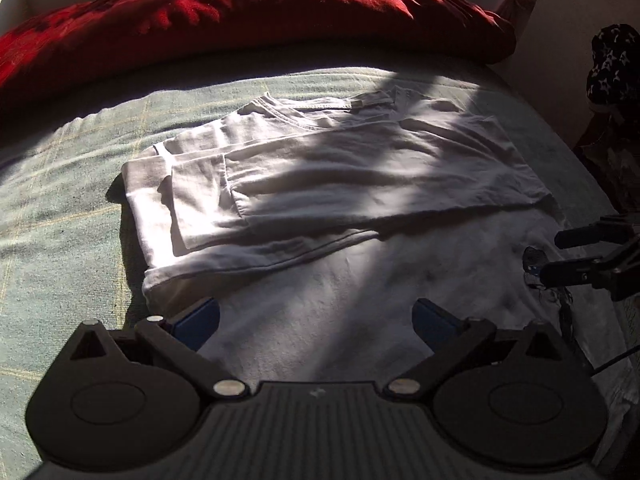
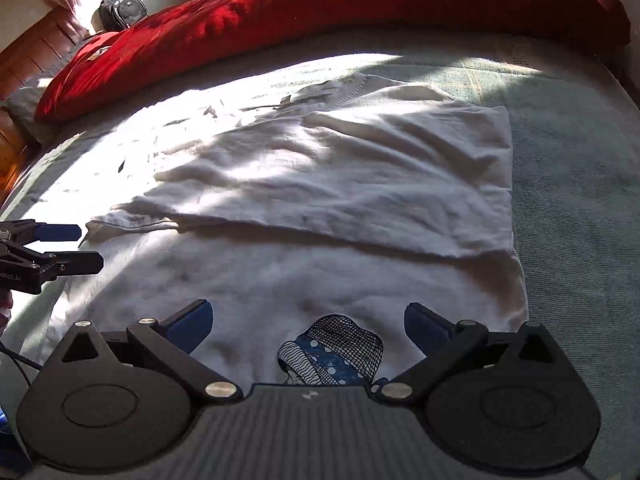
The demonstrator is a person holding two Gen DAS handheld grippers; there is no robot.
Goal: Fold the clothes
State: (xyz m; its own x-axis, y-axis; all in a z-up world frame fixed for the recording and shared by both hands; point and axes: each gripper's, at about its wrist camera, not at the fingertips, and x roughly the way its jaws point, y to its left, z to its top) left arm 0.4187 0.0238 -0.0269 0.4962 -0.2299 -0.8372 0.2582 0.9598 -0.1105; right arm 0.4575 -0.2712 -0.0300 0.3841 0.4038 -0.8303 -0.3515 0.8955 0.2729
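Two grippers are held over a half-folded white T-shirt (image 2: 320, 184).
Left gripper (image 1: 316, 320) and right gripper (image 2: 308, 322) are spread apart, empty; a hat print (image 2: 332, 350) is seen, no readable lettering.

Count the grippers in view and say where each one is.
2. The left gripper hovers open over the white shirt, near its left side; the right gripper hovers open above the shirt's hat print.
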